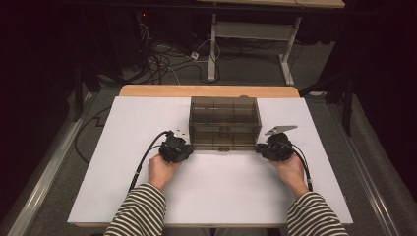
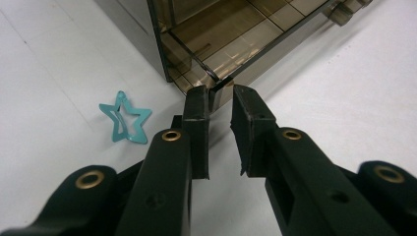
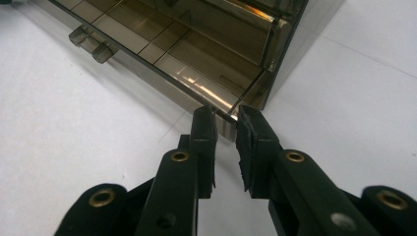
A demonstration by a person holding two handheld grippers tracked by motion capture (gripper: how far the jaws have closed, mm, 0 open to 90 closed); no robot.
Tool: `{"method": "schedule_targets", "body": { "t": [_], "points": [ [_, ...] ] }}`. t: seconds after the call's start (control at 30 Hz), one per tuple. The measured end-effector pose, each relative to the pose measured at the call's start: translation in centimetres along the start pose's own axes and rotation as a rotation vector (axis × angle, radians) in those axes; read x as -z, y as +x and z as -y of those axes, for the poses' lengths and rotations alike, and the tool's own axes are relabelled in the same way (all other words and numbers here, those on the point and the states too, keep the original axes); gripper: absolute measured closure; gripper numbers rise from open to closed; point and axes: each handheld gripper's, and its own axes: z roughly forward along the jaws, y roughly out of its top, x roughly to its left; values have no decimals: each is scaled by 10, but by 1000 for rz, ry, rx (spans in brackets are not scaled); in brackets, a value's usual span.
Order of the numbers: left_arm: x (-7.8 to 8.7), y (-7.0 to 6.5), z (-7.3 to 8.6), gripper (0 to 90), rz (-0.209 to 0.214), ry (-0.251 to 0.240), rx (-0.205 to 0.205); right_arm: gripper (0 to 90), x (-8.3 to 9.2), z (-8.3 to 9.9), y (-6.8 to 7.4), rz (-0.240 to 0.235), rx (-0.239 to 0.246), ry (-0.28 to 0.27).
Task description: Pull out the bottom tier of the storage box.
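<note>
The smoky compartment box (image 1: pixel 224 123) lies lengthwise between both grippers, straight ahead of each. Left gripper (image 2: pixel 220 103) has its jaws narrowed around the front-left corner lip, right gripper (image 3: pixel 227 123) likewise at the front-right; can't tell if the pads actually bite. Teal star hair clip (image 2: pixel 125 118) sits just left of the left jaw

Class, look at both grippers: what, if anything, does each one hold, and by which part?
Both hold the smoky clear box. The left gripper pinches its front left corner edge; the right gripper pinches its front right corner edge.
</note>
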Motion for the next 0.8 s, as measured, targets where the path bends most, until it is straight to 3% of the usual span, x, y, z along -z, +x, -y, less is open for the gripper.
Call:
{"method": "schedule_targets", "body": {
  "t": [0.1,0.13,0.2,0.4,0.6,0.67,0.7,0.8],
  "points": [
    [1,0,1,748,3,5,0,785,1,2,0,-10,-7,-7],
    [4,1,1,749,-4,42,-31,785,1,2,0,-10,-7,-6],
    [6,1,1,748,-2,49,-35,785,2,3,0,-12,-5,-9],
    [12,0,5,747,19,46,-11,784,5,8,2,-22,-7,-16],
    [20,-3,10,753,33,45,-14,784,9,14,5,-31,-1,-20],
    [21,-4,11,752,5,31,7,784,10,16,7,-33,0,-19],
    [22,-4,12,753,39,48,-12,784,11,17,7,-35,2,-19],
    [25,-5,15,752,43,56,-18,783,12,20,8,-39,5,-21]
  ]
}}
